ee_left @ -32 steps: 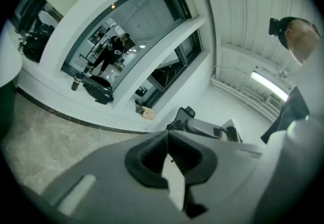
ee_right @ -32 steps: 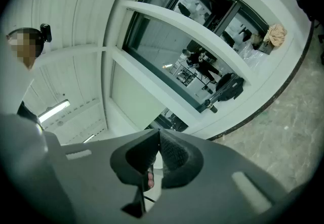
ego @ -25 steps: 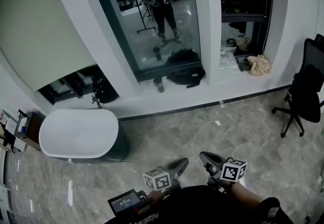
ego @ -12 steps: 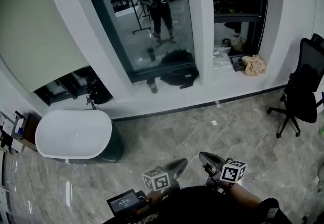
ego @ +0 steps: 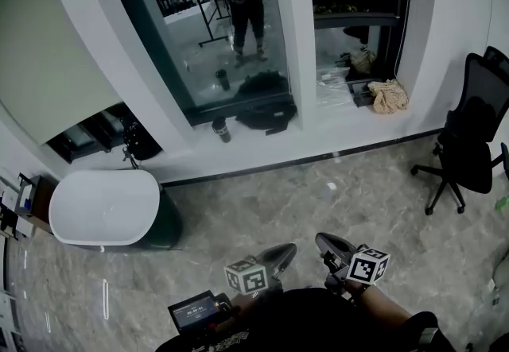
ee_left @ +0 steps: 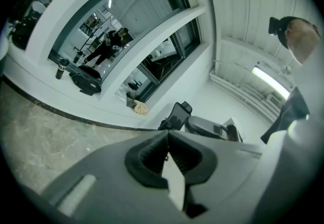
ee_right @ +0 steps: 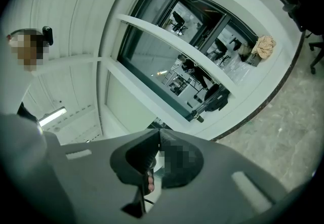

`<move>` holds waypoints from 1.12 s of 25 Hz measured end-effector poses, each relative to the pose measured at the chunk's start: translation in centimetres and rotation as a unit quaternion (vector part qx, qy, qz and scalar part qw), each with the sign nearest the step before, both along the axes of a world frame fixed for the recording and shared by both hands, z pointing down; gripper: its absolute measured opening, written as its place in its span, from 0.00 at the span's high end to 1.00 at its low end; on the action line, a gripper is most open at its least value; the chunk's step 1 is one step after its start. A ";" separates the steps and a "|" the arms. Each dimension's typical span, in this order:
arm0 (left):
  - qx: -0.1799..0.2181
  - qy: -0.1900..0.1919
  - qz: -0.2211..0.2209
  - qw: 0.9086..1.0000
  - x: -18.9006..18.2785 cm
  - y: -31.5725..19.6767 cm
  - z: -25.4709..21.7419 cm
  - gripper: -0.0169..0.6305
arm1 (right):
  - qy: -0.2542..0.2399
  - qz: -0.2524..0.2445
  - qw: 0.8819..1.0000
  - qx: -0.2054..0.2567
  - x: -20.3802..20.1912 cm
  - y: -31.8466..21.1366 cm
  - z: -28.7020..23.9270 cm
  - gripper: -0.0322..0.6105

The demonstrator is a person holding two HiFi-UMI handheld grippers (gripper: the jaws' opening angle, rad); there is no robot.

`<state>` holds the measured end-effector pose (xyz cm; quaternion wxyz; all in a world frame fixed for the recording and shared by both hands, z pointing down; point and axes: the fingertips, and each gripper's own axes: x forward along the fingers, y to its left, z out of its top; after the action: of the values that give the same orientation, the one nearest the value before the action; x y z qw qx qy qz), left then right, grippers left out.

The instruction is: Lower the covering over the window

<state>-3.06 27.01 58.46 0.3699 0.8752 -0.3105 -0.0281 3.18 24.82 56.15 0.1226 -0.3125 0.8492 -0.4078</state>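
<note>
A pale roller blind (ego: 48, 64) hangs partway down over the left window, with dark glass showing under it. The middle window (ego: 215, 25) is bare and reflects a standing person. The right window (ego: 354, 1) is bare too. Both grippers are low at the bottom of the head view, far from the windows. My left gripper (ego: 289, 249) is shut with nothing in it; its jaws meet at the tip (ee_left: 168, 132). My right gripper (ego: 320, 241) is likewise shut and empty (ee_right: 159, 131). The same blind (ee_right: 129, 104) shows in the right gripper view.
A white oval tub (ego: 103, 207) stands at the left by the wall. A black office chair (ego: 469, 144) is at the right. On the sill lie a black bag (ego: 266, 114), a bottle (ego: 222, 131) and a beige cloth (ego: 387, 96). Marbled floor lies between me and the sill.
The whole scene has slid left in the head view, so the view has turned right. Both grippers hold the same place and stay shut.
</note>
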 end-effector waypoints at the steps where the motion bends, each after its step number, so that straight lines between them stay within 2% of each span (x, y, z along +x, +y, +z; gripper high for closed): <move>1: -0.001 -0.002 0.003 1.000 0.7 0.0 0.1 0.97 | -0.003 0.001 1.000 -0.005 0.6 -0.3 0.2 0.94; 5: -0.016 -0.005 -0.017 1.000 0.5 -1.3 0.5 0.97 | -0.025 -0.001 0.999 -0.031 1.4 -1.9 1.1 0.94; 10: -0.025 -0.009 -0.024 0.999 -0.3 -4.9 1.2 0.97 | -0.031 -0.014 0.999 -0.031 0.3 -5.5 1.8 0.94; 17: -0.017 0.014 -0.004 1.000 -1.5 -16.5 1.9 0.97 | -0.006 0.031 0.999 -0.012 0.2 -16.2 1.2 0.91; 23: 0.010 0.018 0.038 0.999 -3.9 -26.0 0.6 0.97 | 0.024 0.037 0.999 0.024 -3.4 -25.8 -0.2 0.91; 28: -0.015 0.032 0.027 0.999 -6.3 -31.2 1.6 0.97 | 0.016 0.029 0.999 0.015 -6.7 -31.1 -0.4 0.91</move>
<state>-9.33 -4.19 60.10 0.3931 0.8763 -0.2755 -0.0411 -3.54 -6.28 55.73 0.1256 -0.3411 0.8478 -0.3861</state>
